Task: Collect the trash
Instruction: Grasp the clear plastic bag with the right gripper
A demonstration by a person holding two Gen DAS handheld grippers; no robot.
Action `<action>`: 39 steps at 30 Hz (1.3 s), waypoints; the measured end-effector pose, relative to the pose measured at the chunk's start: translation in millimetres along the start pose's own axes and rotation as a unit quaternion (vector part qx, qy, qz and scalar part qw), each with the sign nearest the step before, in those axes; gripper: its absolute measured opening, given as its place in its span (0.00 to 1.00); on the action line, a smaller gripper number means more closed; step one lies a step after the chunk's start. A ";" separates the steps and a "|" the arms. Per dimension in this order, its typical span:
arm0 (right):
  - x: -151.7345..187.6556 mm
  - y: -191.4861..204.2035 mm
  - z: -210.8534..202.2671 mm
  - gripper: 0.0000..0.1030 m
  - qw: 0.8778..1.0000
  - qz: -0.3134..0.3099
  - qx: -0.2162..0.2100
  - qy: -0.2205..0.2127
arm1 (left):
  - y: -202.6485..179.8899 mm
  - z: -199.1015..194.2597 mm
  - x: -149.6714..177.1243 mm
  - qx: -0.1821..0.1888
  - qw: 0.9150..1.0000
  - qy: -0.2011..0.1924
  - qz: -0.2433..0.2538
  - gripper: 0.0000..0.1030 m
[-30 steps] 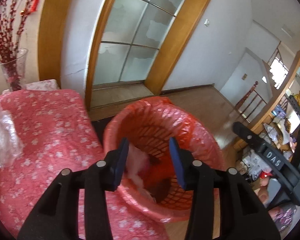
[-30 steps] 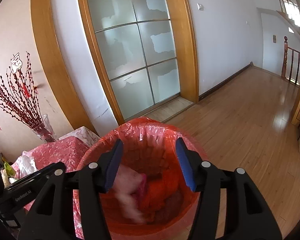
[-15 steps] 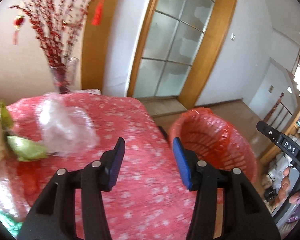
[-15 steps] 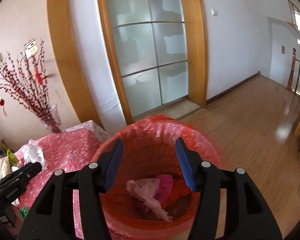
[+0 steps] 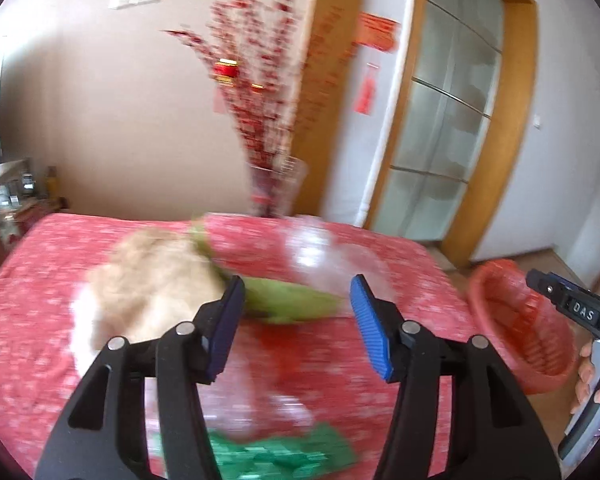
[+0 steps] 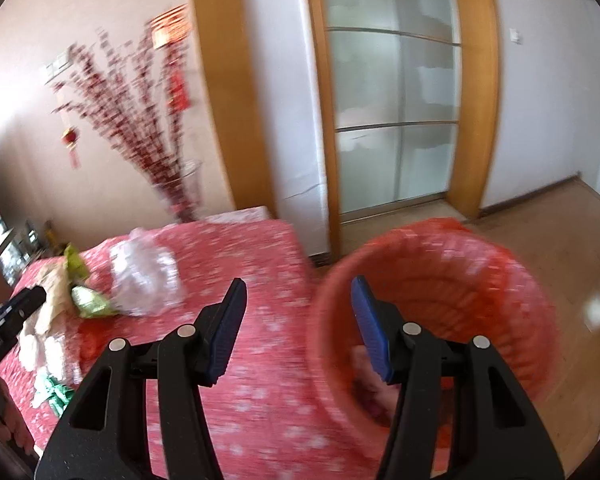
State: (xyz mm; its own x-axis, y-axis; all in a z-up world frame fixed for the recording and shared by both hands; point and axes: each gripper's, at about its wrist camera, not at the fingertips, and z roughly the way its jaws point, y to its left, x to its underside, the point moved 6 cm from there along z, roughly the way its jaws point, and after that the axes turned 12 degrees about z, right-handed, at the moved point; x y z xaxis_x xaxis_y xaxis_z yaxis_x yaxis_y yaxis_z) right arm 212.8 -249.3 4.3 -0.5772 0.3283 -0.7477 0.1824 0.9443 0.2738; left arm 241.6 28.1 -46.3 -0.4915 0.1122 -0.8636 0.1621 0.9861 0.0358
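- Left tool (image 5: 296,308): has swung from the red bin (image 5: 516,320) to the bench (image 5: 40,280); jaws spread, empty.
- Right tool (image 6: 296,312): turned partly off the bin; jaws spread, empty.
- Trash remaining on bench: green wrapper (image 5: 288,300), clear plastic (image 6: 146,280), beige wad (image 5: 152,280); pink scrap now lies in the bin; next pickup judged imminent.

vase of red branches (image 5: 274,184), glass door (image 6: 392,120)

Red mesh bin (image 6: 440,304) with red liner stands on floor just right of table, pinkish trash inside. On the red tablecloth: crumpled clear plastic (image 6: 146,280), green wrapper (image 5: 288,300), beige wad (image 5: 152,280), green foil (image 5: 280,456) nearest; all blurred.
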 end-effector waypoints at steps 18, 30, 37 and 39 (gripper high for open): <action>22.1 148.0 111.2 0.53 0.992 -0.064 -0.075 0.083 | 131.8 -17.9 38.6 -0.093 0.992 0.019 -0.084 0.55; 43.5 174.9 155.1 0.53 0.984 -0.111 -0.048 0.131 | 150.6 -17.0 51.5 -0.091 0.990 0.025 -0.101 0.55; 52.8 170.9 160.0 0.30 0.980 -0.122 -0.046 0.149 | 148.3 -11.4 51.8 -0.078 0.991 0.030 -0.105 0.55; 53.5 166.6 158.1 0.22 0.980 -0.124 -0.042 0.147 | 146.2 -10.8 51.7 -0.077 0.991 0.032 -0.105 0.55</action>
State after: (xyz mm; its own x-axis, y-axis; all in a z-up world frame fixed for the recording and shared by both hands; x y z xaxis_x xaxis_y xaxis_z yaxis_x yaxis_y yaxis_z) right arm 338.2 -71.0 -85.7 -0.8027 0.0568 -0.5936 -0.0517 0.9851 0.1642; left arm 230.7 179.4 -80.3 -0.5541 -0.0951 -0.8270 -0.0805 0.9949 -0.0604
